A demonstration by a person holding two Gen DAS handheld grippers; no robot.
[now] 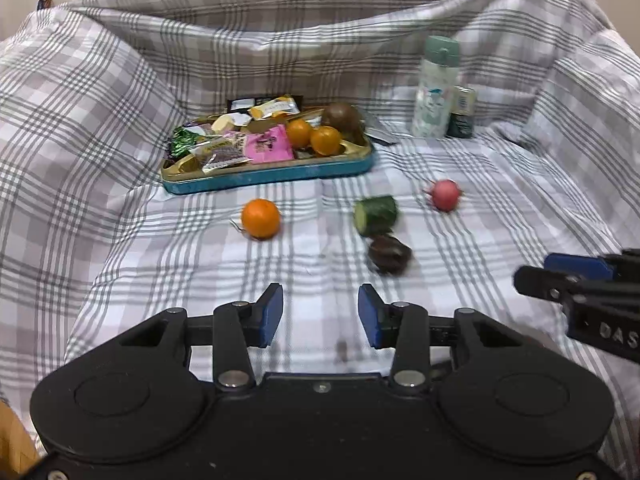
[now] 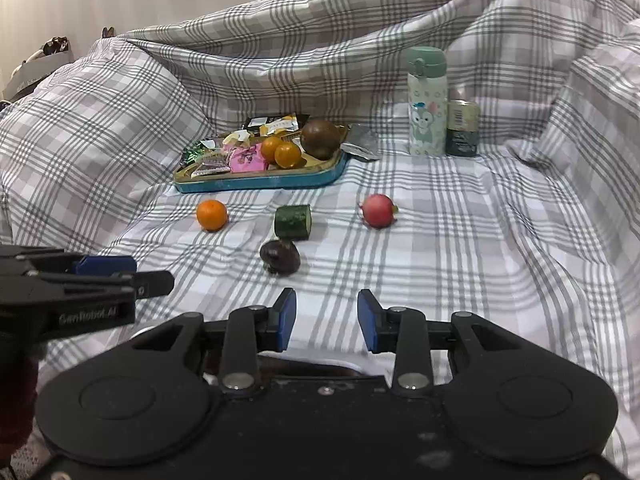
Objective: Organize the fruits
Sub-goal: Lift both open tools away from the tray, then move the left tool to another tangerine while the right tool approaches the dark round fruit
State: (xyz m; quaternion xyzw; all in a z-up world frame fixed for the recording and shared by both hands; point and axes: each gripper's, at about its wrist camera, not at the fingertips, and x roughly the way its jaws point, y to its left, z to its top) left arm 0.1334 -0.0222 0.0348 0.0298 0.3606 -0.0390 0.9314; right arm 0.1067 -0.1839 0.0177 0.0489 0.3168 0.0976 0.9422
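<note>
On the checked cloth lie an orange (image 1: 261, 218) (image 2: 211, 214), a cut cucumber piece (image 1: 376, 210) (image 2: 293, 221), a dark purple fruit (image 1: 389, 254) (image 2: 280, 256) and a pink-red fruit (image 1: 445, 195) (image 2: 378, 210). Behind them a blue-rimmed tray (image 1: 272, 174) (image 2: 260, 184) holds two small oranges (image 1: 299, 133), a brown round fruit (image 1: 341, 117) and several snack packets. My left gripper (image 1: 320, 296) (image 2: 132, 276) hovers open and empty, short of the loose fruits. My right gripper (image 2: 326, 300) (image 1: 560, 276) is beside it, jaws a little apart with nothing between them, just short of the dark fruit.
A pale green bottle (image 1: 436, 88) (image 2: 427, 100) and a small dark can (image 1: 462, 112) (image 2: 463, 128) stand at the back right. The cloth rises in folds on the left, the back and the right. A foil packet (image 2: 362, 142) lies beside the tray.
</note>
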